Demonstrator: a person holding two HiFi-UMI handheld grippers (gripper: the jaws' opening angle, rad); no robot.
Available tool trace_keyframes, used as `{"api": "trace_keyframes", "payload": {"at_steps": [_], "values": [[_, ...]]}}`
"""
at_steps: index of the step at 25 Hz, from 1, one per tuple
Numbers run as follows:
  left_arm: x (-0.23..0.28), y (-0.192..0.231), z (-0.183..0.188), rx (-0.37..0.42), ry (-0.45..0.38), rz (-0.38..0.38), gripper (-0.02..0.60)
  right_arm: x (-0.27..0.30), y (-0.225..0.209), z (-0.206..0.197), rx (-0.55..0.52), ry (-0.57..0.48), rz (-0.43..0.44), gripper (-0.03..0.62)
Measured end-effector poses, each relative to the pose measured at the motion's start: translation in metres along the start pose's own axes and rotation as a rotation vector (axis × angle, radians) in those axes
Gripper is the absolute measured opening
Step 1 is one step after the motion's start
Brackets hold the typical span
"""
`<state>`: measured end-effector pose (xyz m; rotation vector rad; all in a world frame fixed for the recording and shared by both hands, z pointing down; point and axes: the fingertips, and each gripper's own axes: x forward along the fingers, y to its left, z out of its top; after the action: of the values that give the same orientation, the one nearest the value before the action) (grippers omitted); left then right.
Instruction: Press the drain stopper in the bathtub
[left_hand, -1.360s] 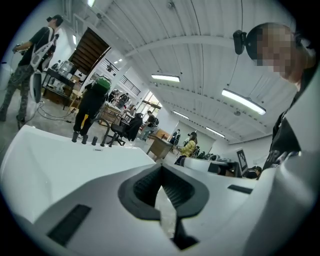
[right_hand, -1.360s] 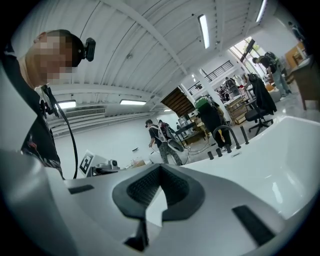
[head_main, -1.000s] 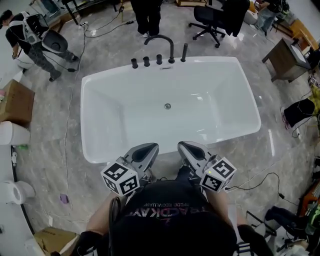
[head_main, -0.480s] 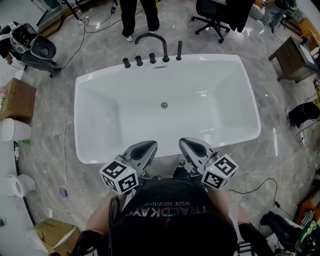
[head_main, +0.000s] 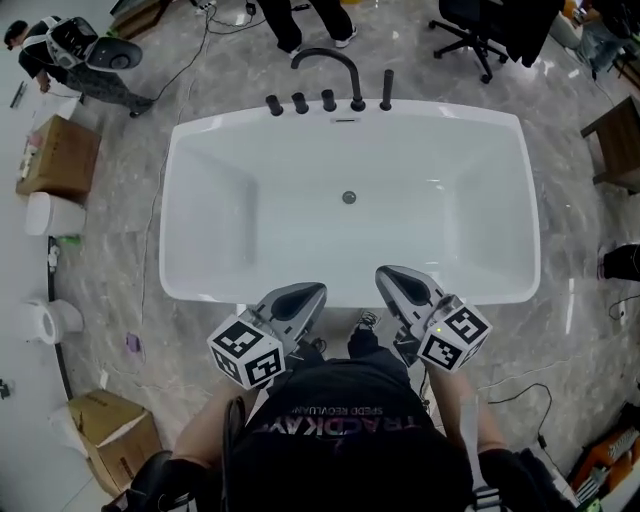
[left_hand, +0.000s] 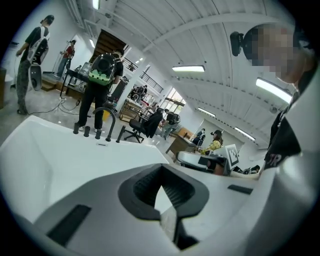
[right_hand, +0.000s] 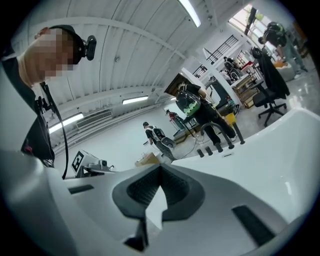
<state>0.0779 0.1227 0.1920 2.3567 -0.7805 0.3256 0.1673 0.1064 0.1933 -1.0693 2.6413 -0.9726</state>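
The white bathtub (head_main: 190, 290) fills the middle of the head view. Its small round metal drain stopper (head_main: 349, 197) sits in the floor of the tub, nearer the far wall. A black faucet (head_main: 333, 62) and several black knobs stand on the far rim. My left gripper (head_main: 306, 293) and right gripper (head_main: 392, 276) hover side by side over the near rim, close to my chest, far from the stopper. Both look shut with nothing held. In the left gripper view the left gripper (left_hand: 161, 170) points across the tub; the right gripper (right_hand: 159, 171) does the same in its view.
Marble floor surrounds the tub. Cardboard boxes (head_main: 58, 158) (head_main: 115, 435) and a white roll (head_main: 50, 320) lie at the left. People's legs (head_main: 300, 20) and an office chair (head_main: 480, 25) are beyond the faucet. A wooden table (head_main: 615, 140) and cables are at the right.
The head view has shifted, so the tub sits a little further right and nearer in the picture. Both grippers kept their pose over the near rim, drifting slightly right.
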Motion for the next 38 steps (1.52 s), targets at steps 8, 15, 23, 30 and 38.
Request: {"api": "trace_keyframes", "payload": {"at_steps": [8, 15, 23, 30, 38], "values": [[-0.011, 0.023, 0.0, -0.018, -0.001, 0.011, 0.006, 0.018, -0.014, 0.004, 0.0, 0.006, -0.038, 0.011], [-0.034, 0.061, 0.007, 0.0, 0.037, -0.055, 0.006, 0.058, 0.002, 0.002, -0.019, -0.005, -0.121, 0.011], [-0.028, 0.126, -0.01, -0.032, 0.062, -0.079, 0.006, 0.101, -0.032, -0.028, -0.006, 0.065, -0.228, 0.011], [0.002, 0.184, -0.031, 0.012, 0.038, -0.023, 0.006, 0.136, -0.1, -0.058, -0.045, 0.177, -0.276, 0.011], [0.032, 0.235, -0.084, 0.085, 0.033, 0.014, 0.006, 0.178, -0.198, -0.121, -0.091, 0.33, -0.31, 0.011]]}}
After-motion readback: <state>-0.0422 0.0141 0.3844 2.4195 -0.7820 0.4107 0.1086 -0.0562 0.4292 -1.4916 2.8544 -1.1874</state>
